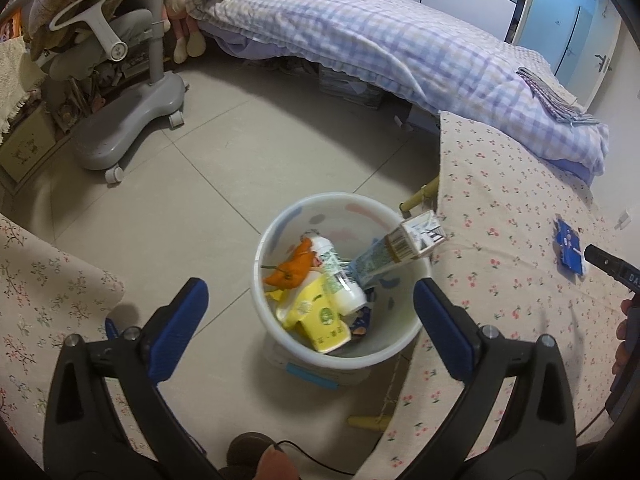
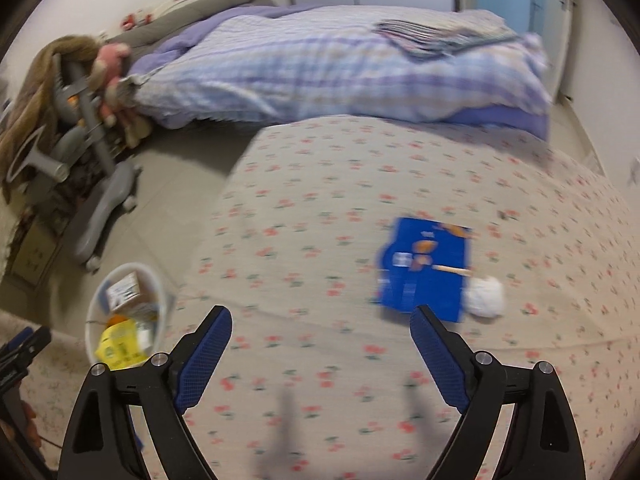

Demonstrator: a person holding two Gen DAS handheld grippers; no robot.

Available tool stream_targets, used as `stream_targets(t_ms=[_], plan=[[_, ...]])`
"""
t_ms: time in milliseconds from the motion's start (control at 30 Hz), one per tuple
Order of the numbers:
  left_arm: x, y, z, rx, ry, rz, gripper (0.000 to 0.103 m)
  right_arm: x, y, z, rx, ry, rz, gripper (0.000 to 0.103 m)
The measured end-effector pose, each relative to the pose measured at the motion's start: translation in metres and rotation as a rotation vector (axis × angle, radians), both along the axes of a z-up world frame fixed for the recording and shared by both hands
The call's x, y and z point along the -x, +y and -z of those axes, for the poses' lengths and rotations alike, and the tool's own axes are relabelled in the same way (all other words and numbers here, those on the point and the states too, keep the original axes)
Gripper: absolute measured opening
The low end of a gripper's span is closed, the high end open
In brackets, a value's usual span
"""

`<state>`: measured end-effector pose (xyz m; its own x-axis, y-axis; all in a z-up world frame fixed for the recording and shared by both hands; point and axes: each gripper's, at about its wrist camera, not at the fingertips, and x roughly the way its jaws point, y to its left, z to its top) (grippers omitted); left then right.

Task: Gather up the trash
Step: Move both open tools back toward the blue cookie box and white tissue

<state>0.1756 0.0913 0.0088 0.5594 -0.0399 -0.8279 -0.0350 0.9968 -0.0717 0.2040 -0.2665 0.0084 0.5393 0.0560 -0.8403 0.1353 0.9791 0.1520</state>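
A white trash bin point(image 1: 272, 236) stands on the floor beside the flowered table. It holds a yellow wrapper point(image 1: 320, 320), a white bottle point(image 1: 340, 276), orange scrap and a small carton point(image 1: 420, 238) at its rim. My left gripper point(image 1: 312, 292) is open and empty above the bin. My right gripper point(image 2: 320, 316) is open and empty above the table. A blue wrapper point(image 2: 426, 268) with a wooden stick and a white crumpled paper ball point(image 2: 486, 296) lie on the tablecloth just beyond its right finger. The bin also shows in the right wrist view point(image 2: 94, 308).
A flowered tablecloth point(image 2: 340, 184) covers the table. A bed with a checked quilt point(image 1: 360, 40) stands behind. A grey wheeled chair base point(image 1: 132, 120) stands on the tiled floor at left. The blue wrapper shows in the left wrist view point(image 1: 570, 248).
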Motion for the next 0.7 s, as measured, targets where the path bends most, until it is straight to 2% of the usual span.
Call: stream_targets(t_ms=[333, 700], plan=[[-0.007, -0.034, -0.005, 0.009, -0.002, 0.034, 0.102, 0.003, -0.084, 0.016, -0.024, 0.050, 0.168, 0.092], [-0.016, -0.079, -0.007, 0.008, 0.007, 0.070, 0.102, -0.002, -0.130, 0.048, -0.055, 0.117, 0.333, 0.092]])
